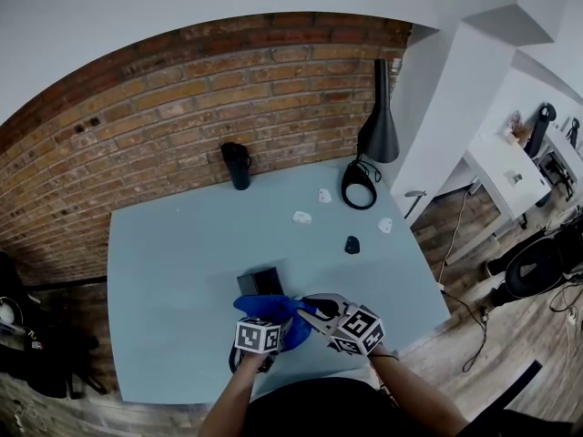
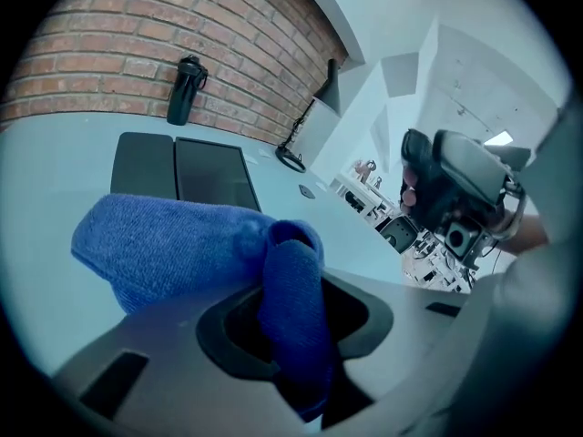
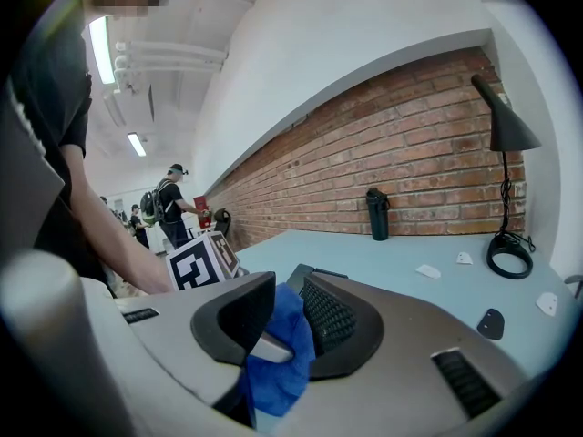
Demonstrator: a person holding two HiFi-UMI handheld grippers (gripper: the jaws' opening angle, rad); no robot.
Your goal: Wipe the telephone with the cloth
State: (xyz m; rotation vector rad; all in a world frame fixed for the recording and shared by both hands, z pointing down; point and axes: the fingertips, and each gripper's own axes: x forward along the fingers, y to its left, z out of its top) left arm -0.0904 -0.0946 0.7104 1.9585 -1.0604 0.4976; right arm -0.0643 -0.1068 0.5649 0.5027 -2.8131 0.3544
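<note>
Near the front edge of the pale counter, the blue cloth sits bunched just in front of the black telephone. The left gripper pinches one fold between its fingers. The right gripper has its fingers clamped on another part.

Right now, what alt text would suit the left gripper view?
The left gripper pinches a fold of blue cloth, which bunches over a pale blue table. Behind are the black telephone and a black bottle by a brick wall.
</note>
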